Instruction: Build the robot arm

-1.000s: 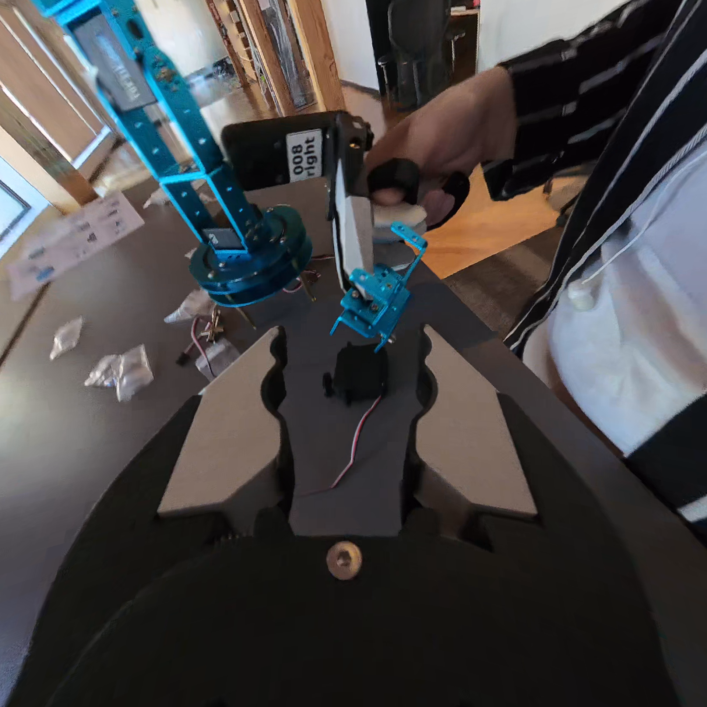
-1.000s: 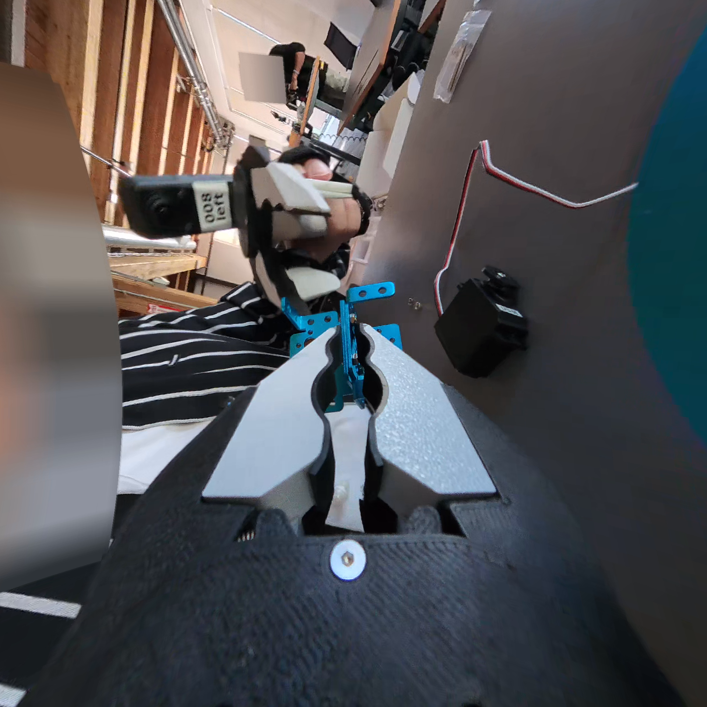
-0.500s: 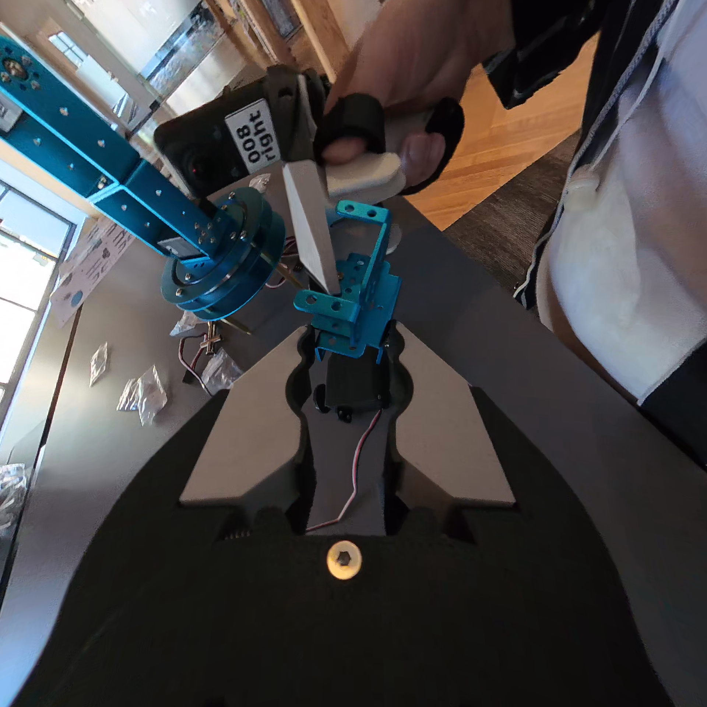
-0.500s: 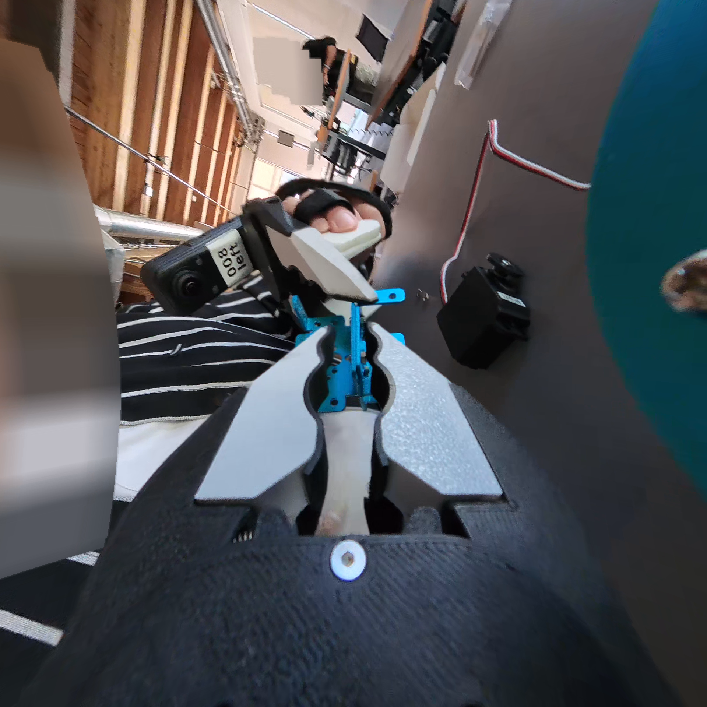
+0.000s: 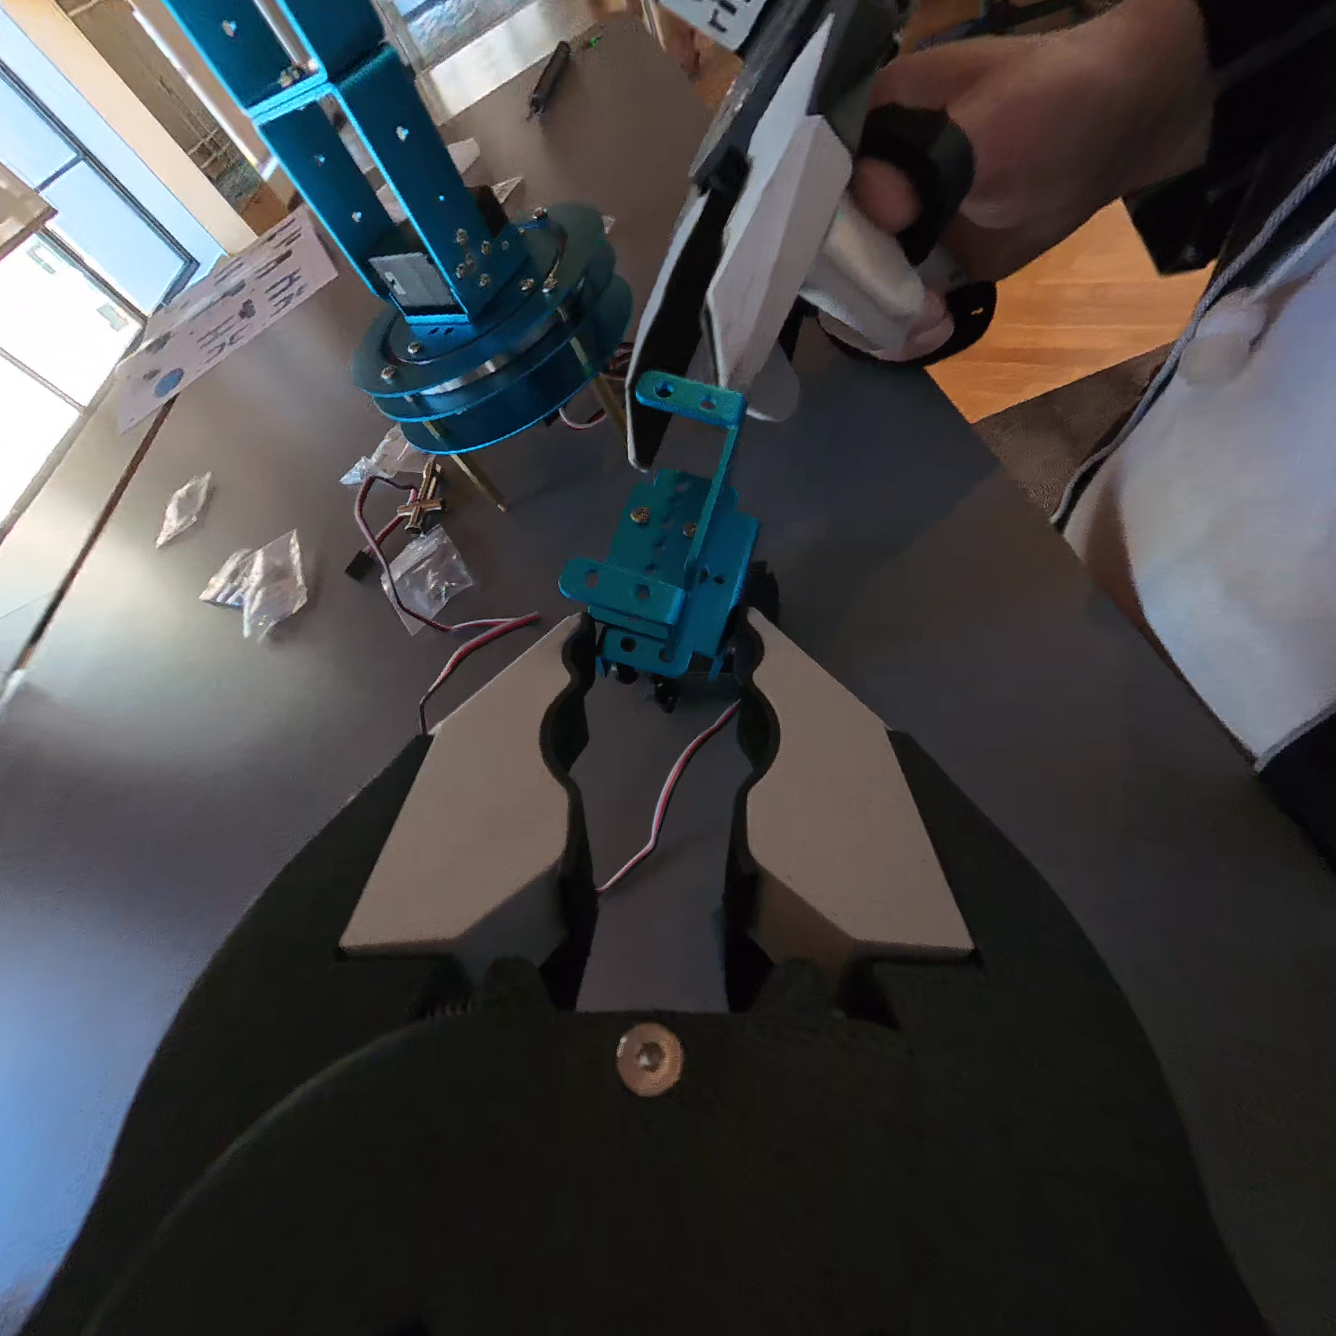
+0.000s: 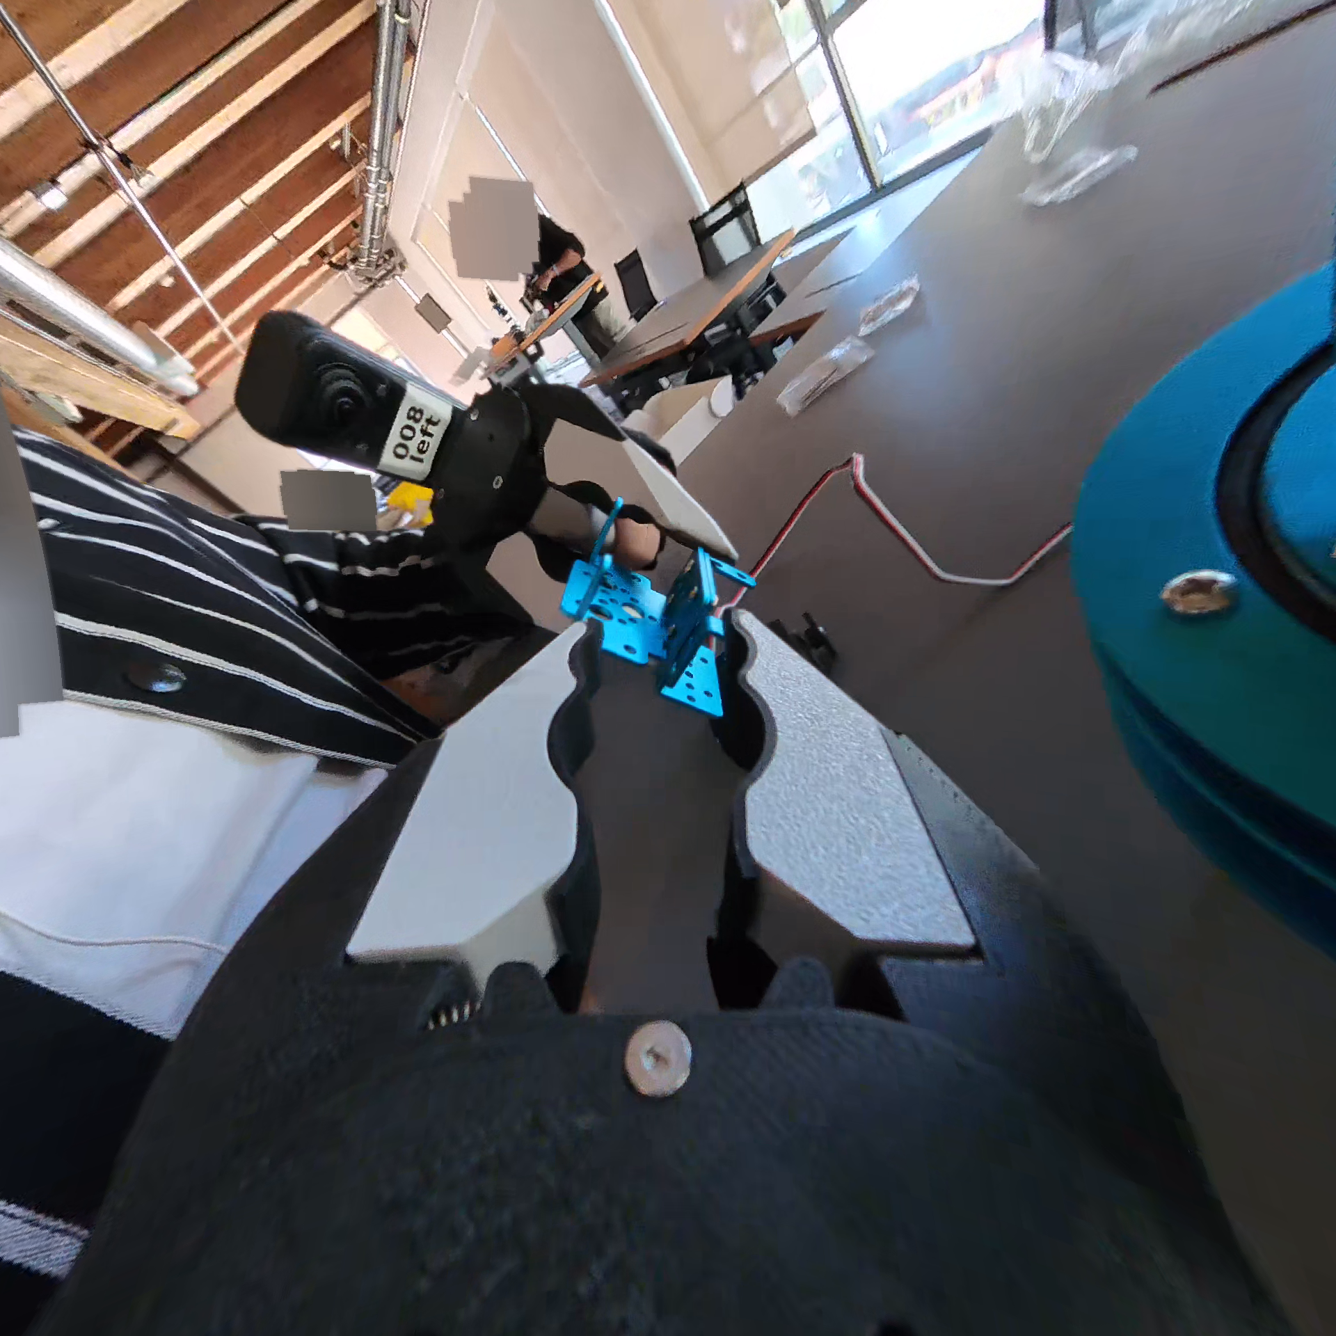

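A blue metal bracket assembly (image 5: 661, 571) stands tilted on the dark table (image 5: 217, 723), over a black servo (image 5: 763, 585) whose red-white wire (image 5: 661, 802) runs back between my left fingers. My left gripper (image 5: 665, 629) is open, its tips flanking the bracket's base; I cannot tell if they touch. My right gripper (image 5: 694, 426) comes down from above, open around the bracket's upper arm. In the right wrist view the bracket (image 6: 636, 622) sits at the tips of my open right gripper (image 6: 658, 629), with the left gripper's white finger (image 6: 672, 506) just behind it.
A blue robot arm on a round turntable base (image 5: 499, 340) stands close behind on the left; it also shows in the right wrist view (image 6: 1214, 651). Small plastic parts bags (image 5: 260, 578), loose wires (image 5: 390, 520) and a printed sheet (image 5: 224, 318) lie left. The person's torso (image 5: 1229, 506) is at the table's right edge. My hands' fingertips stand some 4 centimeters from each other.
My right gripper has opened and let go of the blue bracket. The bracket has come down onto the servo between my left fingers, which narrowed slightly.
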